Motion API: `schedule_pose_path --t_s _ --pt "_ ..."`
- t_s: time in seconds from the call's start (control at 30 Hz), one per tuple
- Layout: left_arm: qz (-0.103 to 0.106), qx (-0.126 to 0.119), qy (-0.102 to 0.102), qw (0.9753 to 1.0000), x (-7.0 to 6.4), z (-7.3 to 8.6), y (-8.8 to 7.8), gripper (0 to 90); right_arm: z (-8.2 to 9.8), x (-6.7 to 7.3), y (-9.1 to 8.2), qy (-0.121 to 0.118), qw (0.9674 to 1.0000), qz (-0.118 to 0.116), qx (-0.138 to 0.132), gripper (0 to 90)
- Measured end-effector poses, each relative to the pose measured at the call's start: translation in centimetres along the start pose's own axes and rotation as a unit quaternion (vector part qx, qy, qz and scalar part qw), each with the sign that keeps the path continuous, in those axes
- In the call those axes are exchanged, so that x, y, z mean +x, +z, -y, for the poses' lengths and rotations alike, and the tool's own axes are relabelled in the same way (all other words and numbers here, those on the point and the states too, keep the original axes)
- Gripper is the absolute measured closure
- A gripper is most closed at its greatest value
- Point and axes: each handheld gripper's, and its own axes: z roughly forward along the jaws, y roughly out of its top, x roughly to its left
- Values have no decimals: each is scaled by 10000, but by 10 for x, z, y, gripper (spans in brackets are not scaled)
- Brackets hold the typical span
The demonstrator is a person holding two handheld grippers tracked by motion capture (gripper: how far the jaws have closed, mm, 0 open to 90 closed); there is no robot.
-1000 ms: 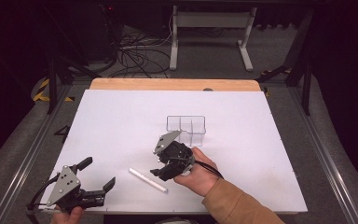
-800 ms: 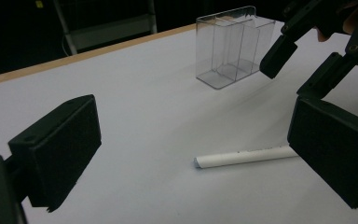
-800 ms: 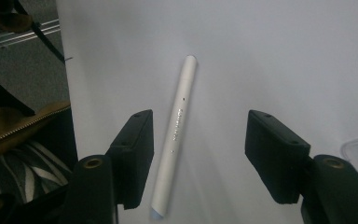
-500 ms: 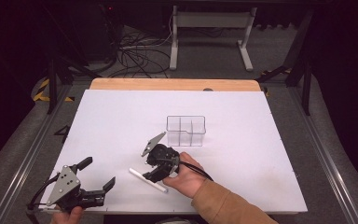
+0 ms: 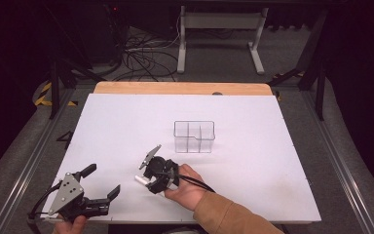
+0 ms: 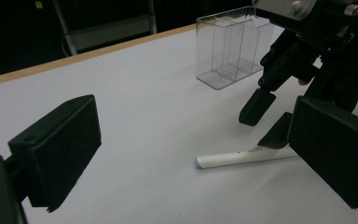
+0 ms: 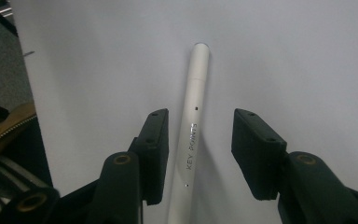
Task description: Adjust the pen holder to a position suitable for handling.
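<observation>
Resting at about seven o'clock on the white table (image 5: pixel 253 122), the left gripper (image 5: pixel 100 185) lies idle with its jaws spread wide and nothing between them, likely parked to keep clear. Toward six o'clock, the right gripper (image 5: pixel 145 179) straddles a white pen (image 7: pixel 191 135) lying flat on the table; its jaws have just been closing, the pen sits between the pads, nearer one, but they do not yet pinch it. Placed astride the barrel, it looks set for a lengthwise pickup. At one o'clock from it stands a clear divided box (image 5: pixel 194 137), apparently the pen's destination.
</observation>
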Motion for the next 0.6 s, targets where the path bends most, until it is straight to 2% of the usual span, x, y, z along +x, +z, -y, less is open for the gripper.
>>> schedule_pose_path --t_s 0.4,0.6 --pt "14 -5 1 10000 0 0 1 35 -2 11 14 168 9993 235 255 552" --pt "25 -8 -19 10000 0 0 1 35 -4 16 20 144 9988 325 351 562"
